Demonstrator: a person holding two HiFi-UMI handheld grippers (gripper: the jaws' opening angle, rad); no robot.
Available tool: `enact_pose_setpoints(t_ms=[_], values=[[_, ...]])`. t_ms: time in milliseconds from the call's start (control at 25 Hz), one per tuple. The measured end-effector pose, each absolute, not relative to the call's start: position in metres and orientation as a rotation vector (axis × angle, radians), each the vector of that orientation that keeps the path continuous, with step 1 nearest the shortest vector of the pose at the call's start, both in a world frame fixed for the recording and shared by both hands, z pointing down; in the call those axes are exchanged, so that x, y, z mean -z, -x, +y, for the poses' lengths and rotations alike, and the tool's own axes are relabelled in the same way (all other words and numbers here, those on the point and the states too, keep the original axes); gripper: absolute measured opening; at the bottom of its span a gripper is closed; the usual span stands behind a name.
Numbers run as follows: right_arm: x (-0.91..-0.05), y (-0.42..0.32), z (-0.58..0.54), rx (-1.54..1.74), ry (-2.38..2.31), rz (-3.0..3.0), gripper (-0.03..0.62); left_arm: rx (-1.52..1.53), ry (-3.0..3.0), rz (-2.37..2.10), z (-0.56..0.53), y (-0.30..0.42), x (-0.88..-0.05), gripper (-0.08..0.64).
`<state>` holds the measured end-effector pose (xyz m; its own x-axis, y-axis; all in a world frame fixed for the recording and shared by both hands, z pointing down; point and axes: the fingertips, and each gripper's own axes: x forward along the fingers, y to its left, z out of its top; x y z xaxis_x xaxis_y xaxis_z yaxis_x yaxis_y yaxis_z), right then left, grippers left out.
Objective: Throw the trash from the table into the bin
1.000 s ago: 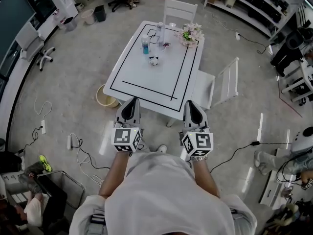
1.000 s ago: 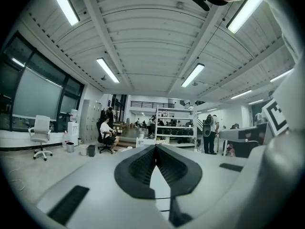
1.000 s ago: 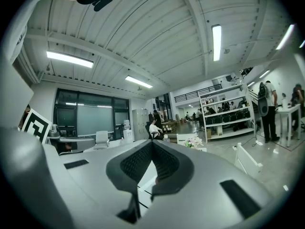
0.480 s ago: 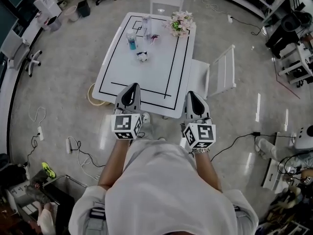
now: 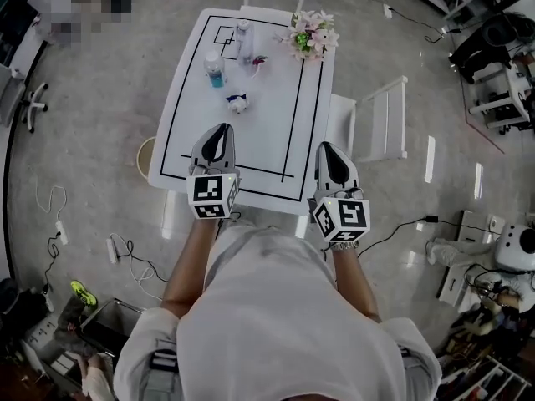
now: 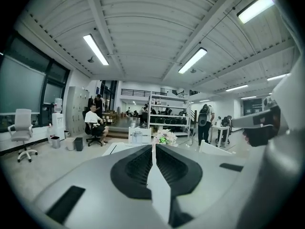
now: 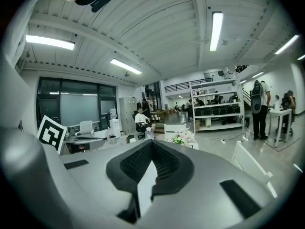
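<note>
The head view looks steeply down from above the person onto the white tabletop [image 5: 267,140] just ahead. Each gripper view sits close behind its own jaws, facing nearly level across the room. All three share the far flowers [image 5: 311,33].

The right gripper [image 7: 151,143], its jaws closed together, points toward pale flowers [image 7: 184,137], with a white chair [image 7: 251,165] off to the right.

Open-plan lab-cum-office — metal shelving racks [image 7: 217,109], swivel chairs [image 6: 22,130], loose floor cables [image 5: 134,261], strip lights [image 6: 193,60] overhead.
</note>
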<state>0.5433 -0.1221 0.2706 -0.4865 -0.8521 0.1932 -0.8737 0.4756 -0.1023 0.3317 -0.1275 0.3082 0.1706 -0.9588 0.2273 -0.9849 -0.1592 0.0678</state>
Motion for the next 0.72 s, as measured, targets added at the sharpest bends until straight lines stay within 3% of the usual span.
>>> enact_pose_setpoints(t_ms=[280, 720], values=[[-0.296, -0.517, -0.163, -0.346, -1.55, -2.488, 0.002, -0.305, -2.219, -1.726, -0.186, -0.313, -0.371, 0.011], [-0.333, -0.502, -0.197, -0.427, -1.599, -2.322, 0.002, -0.56, -2.168, -1.517, -0.259, -0.31, -0.485, 0.258]])
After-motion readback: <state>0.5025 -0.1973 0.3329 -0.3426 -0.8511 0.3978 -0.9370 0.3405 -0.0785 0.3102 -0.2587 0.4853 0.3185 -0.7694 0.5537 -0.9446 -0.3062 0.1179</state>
